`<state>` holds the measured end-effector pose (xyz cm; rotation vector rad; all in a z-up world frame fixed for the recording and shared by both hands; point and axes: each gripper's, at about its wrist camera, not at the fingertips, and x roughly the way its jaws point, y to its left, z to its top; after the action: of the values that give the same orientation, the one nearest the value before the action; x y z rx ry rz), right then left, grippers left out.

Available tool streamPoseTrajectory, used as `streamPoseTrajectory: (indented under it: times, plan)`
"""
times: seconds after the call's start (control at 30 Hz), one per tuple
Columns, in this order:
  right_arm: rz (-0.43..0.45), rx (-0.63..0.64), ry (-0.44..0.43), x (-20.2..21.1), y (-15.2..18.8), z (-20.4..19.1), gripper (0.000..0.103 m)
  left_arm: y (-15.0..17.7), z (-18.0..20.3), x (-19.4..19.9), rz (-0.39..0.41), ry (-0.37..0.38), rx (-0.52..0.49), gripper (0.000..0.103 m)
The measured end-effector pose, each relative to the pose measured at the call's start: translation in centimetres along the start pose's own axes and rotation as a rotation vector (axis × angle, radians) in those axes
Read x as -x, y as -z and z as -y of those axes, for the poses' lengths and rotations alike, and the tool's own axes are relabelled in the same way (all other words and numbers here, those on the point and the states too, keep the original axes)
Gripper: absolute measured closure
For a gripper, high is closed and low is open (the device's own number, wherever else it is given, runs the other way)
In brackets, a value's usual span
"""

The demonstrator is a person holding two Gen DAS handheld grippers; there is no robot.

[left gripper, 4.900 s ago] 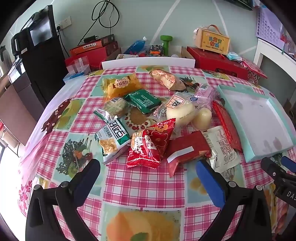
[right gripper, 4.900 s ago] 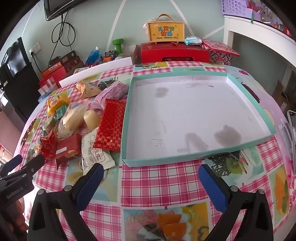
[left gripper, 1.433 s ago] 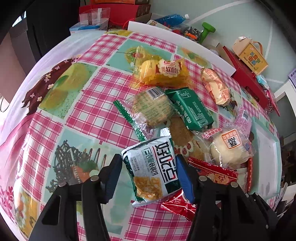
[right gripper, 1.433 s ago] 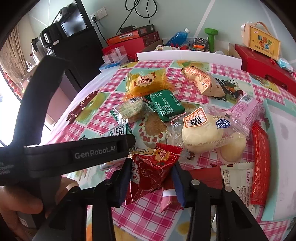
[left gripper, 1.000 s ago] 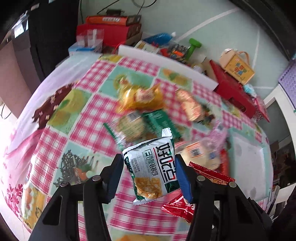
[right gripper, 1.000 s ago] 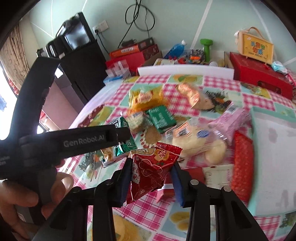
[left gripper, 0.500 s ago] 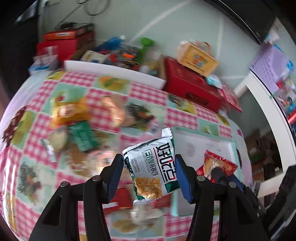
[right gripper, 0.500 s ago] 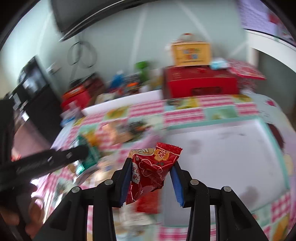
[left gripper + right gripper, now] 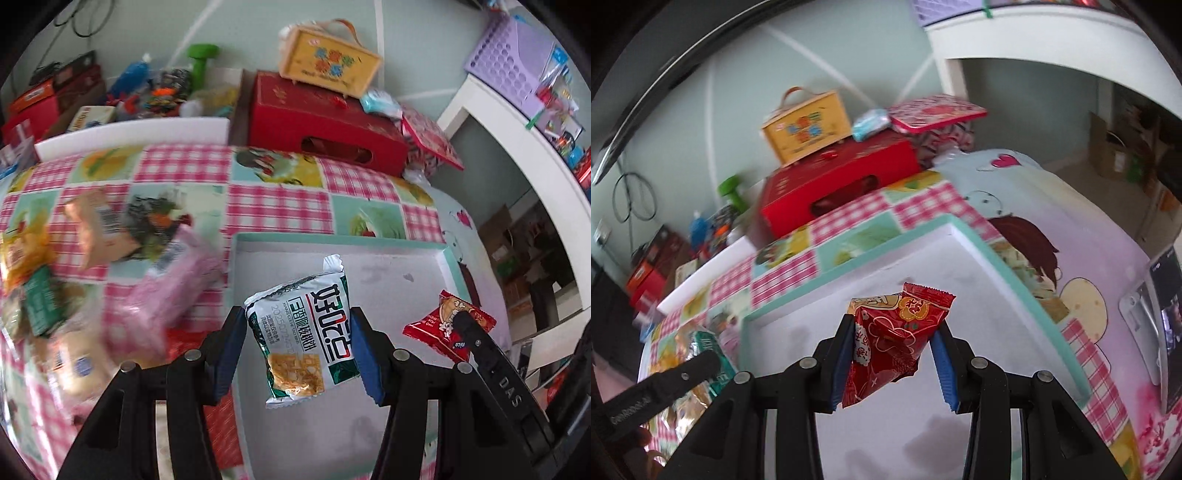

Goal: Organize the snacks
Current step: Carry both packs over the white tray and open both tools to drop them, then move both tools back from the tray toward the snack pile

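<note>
Hovering over the tray (image 9: 452,260), each hand-held gripper (image 9: 297,341) (image 9: 892,360) clamps a snack packet (image 9: 306,332) (image 9: 890,336).

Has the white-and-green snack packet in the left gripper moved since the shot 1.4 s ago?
Yes. The white-and-green snack packet, clamped in the left gripper, has left the snack pile and now hangs over the teal-rimmed tray.

We see a white-and-green snack packet (image 9: 306,334) with bold dark lettering and a picture of yellow crackers, held upright and slightly tilted above the teal-rimmed white tray (image 9: 453,261), clear of its floor. To its right, also over the tray, a red snack packet (image 9: 894,339) with gold and white print hangs tilted, crimped top edge uppermost. A blurred heap of other wrapped snacks (image 9: 173,291) lies left of the tray.
</note>
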<state>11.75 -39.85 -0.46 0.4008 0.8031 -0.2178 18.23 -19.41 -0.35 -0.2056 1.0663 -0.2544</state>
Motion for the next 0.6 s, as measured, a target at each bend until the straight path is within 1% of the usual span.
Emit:
streamPoseTrajectory:
  times: [0.13, 0.27, 0.3, 0.37, 0.43, 0.47, 0.5, 0.57, 0.6]
  plan:
    - [0.001, 0.001, 0.015, -1.4, -0.1, 0.3, 0.06, -0.6, 1.2, -2.7, -0.022, -0.011, -0.022, 0.046]
    - [-0.005, 0.017, 0.029, -2.2, 0.0, 0.2, 0.06, -1.2, 1.6, -3.8, -0.02, -0.006, -0.028, 0.044]
    - [-0.003, 0.021, 0.035, -2.3, 0.0, 0.1, 0.059, -1.3, 1.7, -3.8, -0.016, -0.007, -0.025, 0.042]
    - [0.003, 0.015, 0.042, -2.5, -0.1, 0.2, 0.057, -1.4, 1.5, -3.6, -0.006, -0.005, -0.016, 0.026]
    - [-0.002, 0.015, 0.057, -2.6, -0.1, 0.3, 0.056, -1.5, 1.1, -3.3, -0.006, -0.002, -0.001, 0.024]
    - [-0.01, 0.019, 0.062, -2.7, -0.1, 0.3, 0.052, -1.6, 0.9, -3.2, -0.01, -0.01, 0.005, 0.024]
    - [-0.018, 0.025, 0.071, -2.8, -0.1, 0.3, 0.045, -1.5, 0.8, -3.0, -0.01, -0.024, 0.011, 0.024]
    - [-0.028, 0.035, 0.074, -2.9, 0.0, 0.2, 0.039, -1.4, 0.5, -2.6, -0.005, -0.05, 0.013, 0.023]
    - [-0.033, 0.046, 0.073, -2.9, 0.0, 0.0, 0.036, -1.3, 0.3, -2.4, -0.003, -0.066, 0.012, 0.019]
